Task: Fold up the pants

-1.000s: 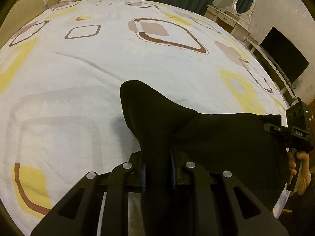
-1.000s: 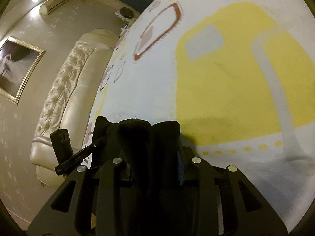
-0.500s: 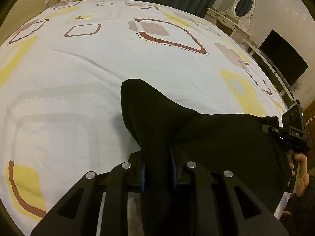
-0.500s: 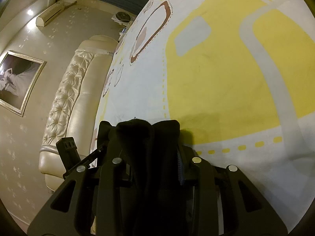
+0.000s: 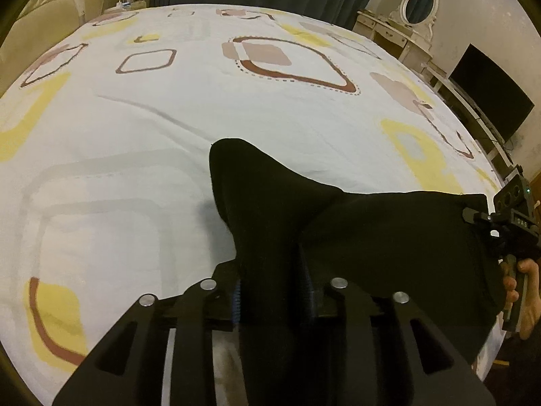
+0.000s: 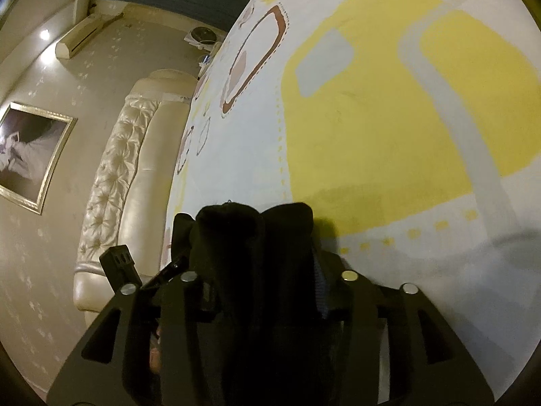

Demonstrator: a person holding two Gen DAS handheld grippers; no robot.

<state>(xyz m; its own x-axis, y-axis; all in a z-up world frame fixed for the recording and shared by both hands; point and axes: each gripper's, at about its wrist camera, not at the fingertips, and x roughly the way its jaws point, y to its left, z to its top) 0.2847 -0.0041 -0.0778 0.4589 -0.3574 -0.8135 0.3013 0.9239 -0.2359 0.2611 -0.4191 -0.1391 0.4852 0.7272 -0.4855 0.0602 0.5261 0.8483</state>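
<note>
Holding black pants at bed edge, both grippers loosening

Black pants (image 5: 389, 237) are seen bunched at the near edge of the bed (image 5: 169, 135), lying on its patterned white, yellow and brown cover. A fold of the cloth is run between the fingers of the left gripper (image 5: 272, 291), whose jaws have just been opening; cloth is still between them, and contact with the blue pads (image 5: 236, 299) cannot be told for sure. In the right wrist view, another bunch of the pants (image 6: 257, 237) is lodged between the fingers of the right gripper (image 6: 267, 284), jaws likewise just opened further, cloth filling the gap. The right gripper is also seen from the left wrist view at the cloth's far right corner, its handle held by a hand (image 5: 524, 294). A padded headboard (image 6: 115, 186) is seen beside the bed.
</note>
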